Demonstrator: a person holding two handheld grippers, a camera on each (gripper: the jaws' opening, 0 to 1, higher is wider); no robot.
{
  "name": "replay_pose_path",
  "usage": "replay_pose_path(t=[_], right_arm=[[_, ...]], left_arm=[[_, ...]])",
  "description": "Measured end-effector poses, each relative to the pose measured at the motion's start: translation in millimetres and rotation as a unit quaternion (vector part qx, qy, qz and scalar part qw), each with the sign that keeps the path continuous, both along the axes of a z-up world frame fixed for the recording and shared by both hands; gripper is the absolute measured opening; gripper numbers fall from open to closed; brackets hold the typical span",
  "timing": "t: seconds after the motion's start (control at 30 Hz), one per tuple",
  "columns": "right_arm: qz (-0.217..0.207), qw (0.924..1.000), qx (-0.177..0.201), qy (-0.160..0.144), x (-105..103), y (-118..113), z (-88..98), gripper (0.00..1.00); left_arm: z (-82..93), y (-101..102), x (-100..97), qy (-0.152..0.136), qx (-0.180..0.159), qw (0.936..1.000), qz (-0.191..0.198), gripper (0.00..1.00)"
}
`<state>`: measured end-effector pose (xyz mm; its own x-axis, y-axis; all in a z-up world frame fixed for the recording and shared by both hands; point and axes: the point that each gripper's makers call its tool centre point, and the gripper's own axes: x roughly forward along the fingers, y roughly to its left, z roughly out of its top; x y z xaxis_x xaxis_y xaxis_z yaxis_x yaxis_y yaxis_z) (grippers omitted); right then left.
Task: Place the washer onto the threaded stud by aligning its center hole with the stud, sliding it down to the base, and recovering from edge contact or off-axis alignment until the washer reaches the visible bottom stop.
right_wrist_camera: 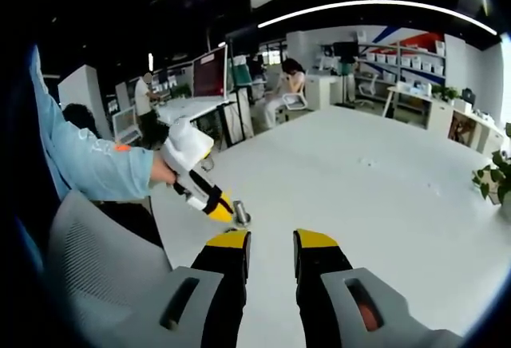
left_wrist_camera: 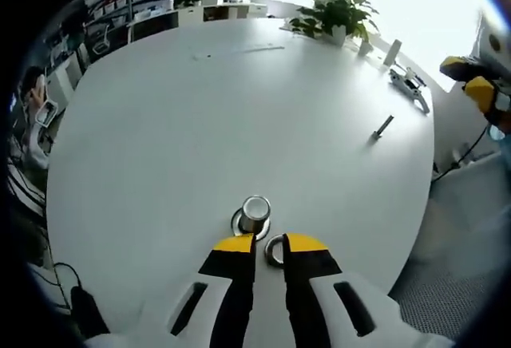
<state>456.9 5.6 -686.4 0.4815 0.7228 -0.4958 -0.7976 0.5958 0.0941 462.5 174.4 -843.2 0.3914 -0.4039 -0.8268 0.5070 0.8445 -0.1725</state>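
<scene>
My left tool (left_wrist_camera: 268, 243) sits low over the white counter (left_wrist_camera: 200, 124), its two yellow-tipped jaws set a little apart with the washer (left_wrist_camera: 274, 250) lying between the tips; I cannot tell whether the jaws clamp it or merely flank it. The washer rests at counter level, just beside the threaded stud (left_wrist_camera: 255, 212) and not on it. The stud stands upright on its round base plate (left_wrist_camera: 239, 223), directly ahead of the jaw tips. Farther across the counter lie a small dark pin-shaped part (left_wrist_camera: 383, 127) and a metal bracket (left_wrist_camera: 410, 85), both well apart from the stud, with a potted plant (left_wrist_camera: 335, 14) at the far edge. My right tool (right_wrist_camera: 270, 242) hovers above the counter with jaws parted and nothing between them. In the right gripper view, my left tool (right_wrist_camera: 227, 211) appears tilted down, its tips at the stud (right_wrist_camera: 241, 218).
</scene>
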Motion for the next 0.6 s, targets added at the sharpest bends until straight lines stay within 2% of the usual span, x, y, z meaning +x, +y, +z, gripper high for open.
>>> replay_pose_path(t=[0.13, 0.23, 0.33, 0.37, 0.4, 0.53, 0.6], right_arm=[[0.002, 1.0, 0.0, 0.0, 0, 1, 0.2, 0.24], [0.002, 1.0, -0.001, 0.001, -1, 1, -0.2, 0.24], [0.002, 1.0, 0.001, 0.0, 0, 1, 0.5, 0.24], [0.001, 1.0, 0.001, 0.0, 0, 1, 0.6, 0.24], [0.001, 1.0, 0.001, 0.0, 0, 0, 0.6, 0.24], [0.001, 1.0, 0.0, 0.001, 0, 0, -0.2, 0.24], [0.003, 1.0, 0.0, 0.002, 0, 1, -0.6, 0.24]], left_arm=[[-16.6, 0, -5.7, 0.013, 0.012, 0.9998, -0.007, 0.11], [-22.8, -1, -4.3, 0.01, 0.02, 0.9997, -0.013, 0.11], [-30.3, -2, -6.4, 0.021, 0.028, 0.9992, -0.021, 0.11], [-26.9, -4, -0.7, 0.0, 0.027, 0.9989, -0.038, 0.1], [-26.6, -2, -4.2, 0.013, 0.03, 0.9991, -0.027, 0.1], [-25.8, 0, -3.2, 0.008, 0.035, 0.9988, -0.034, 0.08], [-25.3, 0, -3.7, -0.009, 0.052, 0.996, -0.072, 0.08]])
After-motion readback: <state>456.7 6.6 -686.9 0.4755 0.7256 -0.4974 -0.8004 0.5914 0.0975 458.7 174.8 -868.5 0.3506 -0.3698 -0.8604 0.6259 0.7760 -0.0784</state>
